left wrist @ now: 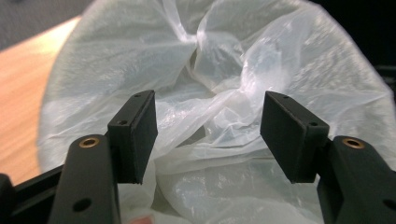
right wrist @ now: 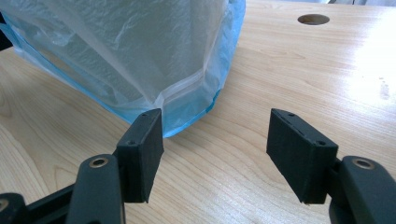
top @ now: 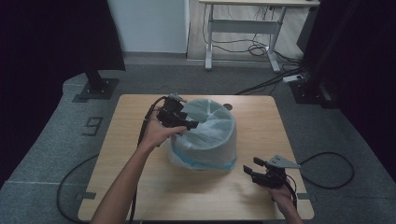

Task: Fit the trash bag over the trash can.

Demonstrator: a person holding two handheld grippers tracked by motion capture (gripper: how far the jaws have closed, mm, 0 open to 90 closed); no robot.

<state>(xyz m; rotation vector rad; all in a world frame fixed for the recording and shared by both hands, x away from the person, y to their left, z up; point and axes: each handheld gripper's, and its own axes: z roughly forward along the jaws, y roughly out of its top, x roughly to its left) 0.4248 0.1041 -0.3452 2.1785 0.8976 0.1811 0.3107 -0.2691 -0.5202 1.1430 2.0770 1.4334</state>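
Both grippers' jaws gape empty: left gripper (top: 181, 122) over the bag-lined bin (top: 208, 140), right gripper (top: 254, 170) beside it.

The bin (top: 205, 140) with its crumpled plastic liner (left wrist: 219, 79) fills the middle of the table (top: 130, 186), blocking any straight path across the centre of the high view. Bare wood lies along the lower edge and the left and right sides of the frame. In the right gripper view, the liner's blue hem (right wrist: 187, 116) crowds the upper left, while the tabletop at right lies open up to a round hole (right wrist: 313, 19).
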